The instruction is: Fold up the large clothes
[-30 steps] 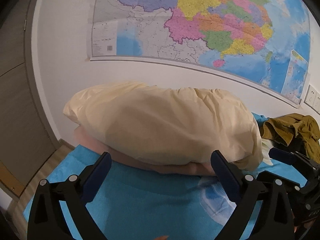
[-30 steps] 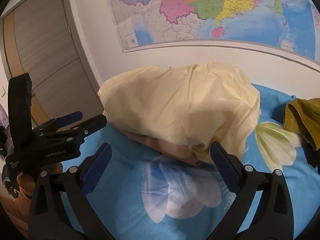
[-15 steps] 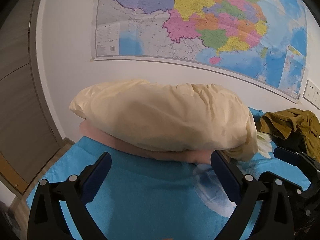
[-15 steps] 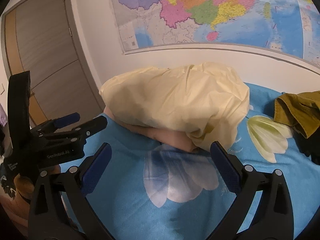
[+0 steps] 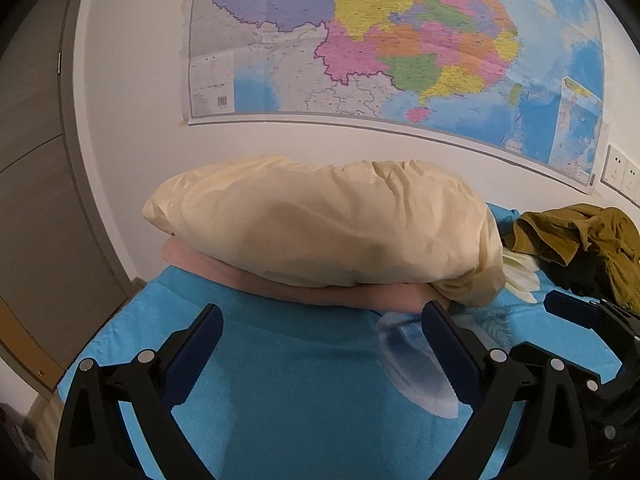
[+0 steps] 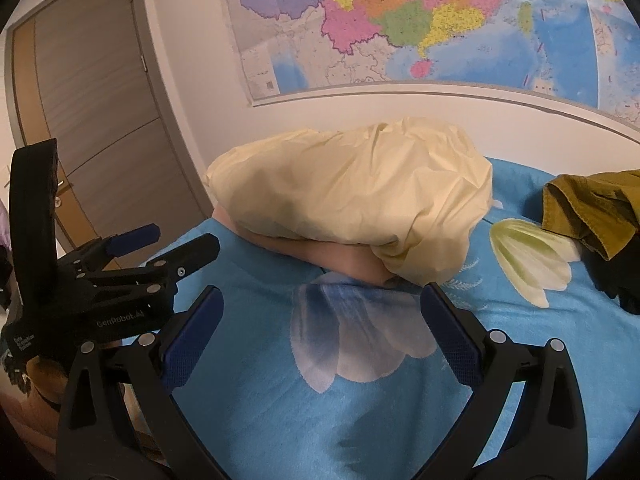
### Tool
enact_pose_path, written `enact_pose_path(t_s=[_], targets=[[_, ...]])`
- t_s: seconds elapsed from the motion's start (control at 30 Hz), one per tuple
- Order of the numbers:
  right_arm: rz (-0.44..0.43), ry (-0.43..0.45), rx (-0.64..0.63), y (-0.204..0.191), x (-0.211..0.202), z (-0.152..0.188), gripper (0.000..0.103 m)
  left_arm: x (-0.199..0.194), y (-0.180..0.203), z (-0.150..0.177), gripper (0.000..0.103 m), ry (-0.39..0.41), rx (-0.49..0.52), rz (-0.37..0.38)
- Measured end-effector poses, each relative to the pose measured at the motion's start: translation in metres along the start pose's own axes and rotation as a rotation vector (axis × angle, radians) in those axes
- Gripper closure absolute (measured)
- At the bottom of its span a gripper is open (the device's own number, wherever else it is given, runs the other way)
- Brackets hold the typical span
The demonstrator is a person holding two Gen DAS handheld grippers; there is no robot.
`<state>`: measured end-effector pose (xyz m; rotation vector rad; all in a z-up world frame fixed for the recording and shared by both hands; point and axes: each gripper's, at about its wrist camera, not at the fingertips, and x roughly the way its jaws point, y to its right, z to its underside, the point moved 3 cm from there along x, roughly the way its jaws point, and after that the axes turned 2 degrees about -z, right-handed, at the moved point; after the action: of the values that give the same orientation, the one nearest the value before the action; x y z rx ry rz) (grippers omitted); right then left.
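An olive-green garment [image 5: 576, 236] [image 6: 592, 204] lies crumpled at the far right of the blue bed sheet [image 5: 304, 392] [image 6: 360, 412], with a dark piece of clothing [image 5: 584, 276] under it. My left gripper [image 5: 320, 344] hovers open over bare sheet, holding nothing, well left of the garment. My right gripper [image 6: 322, 328] is open too, above a white flower print [image 6: 360, 332], with nothing between its fingers. In the right wrist view the left gripper [image 6: 120, 280] shows at the left edge.
A cream pillow [image 5: 320, 232] [image 6: 360, 200] rests on a pink pillow [image 5: 280, 284] against the white wall. A large coloured map [image 5: 400, 48] hangs above. A grey-brown door [image 6: 100, 120] stands left of the bed. Wall sockets [image 5: 624, 172] sit at the far right.
Both grippers have drawn back from the pillows, which now look smaller and farther. Both stay open and hold nothing.
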<state>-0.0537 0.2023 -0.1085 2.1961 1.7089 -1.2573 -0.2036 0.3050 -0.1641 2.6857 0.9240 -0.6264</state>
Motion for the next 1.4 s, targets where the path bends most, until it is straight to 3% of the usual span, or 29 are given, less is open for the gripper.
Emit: enact_pose_path(t_s=[1.4], targets=[[-0.017,0.019,0.003,-0.009,-0.02,0.01,0.006,-0.011,-0.005,0.013,0.007,-0.006,-0.019,-0.039]])
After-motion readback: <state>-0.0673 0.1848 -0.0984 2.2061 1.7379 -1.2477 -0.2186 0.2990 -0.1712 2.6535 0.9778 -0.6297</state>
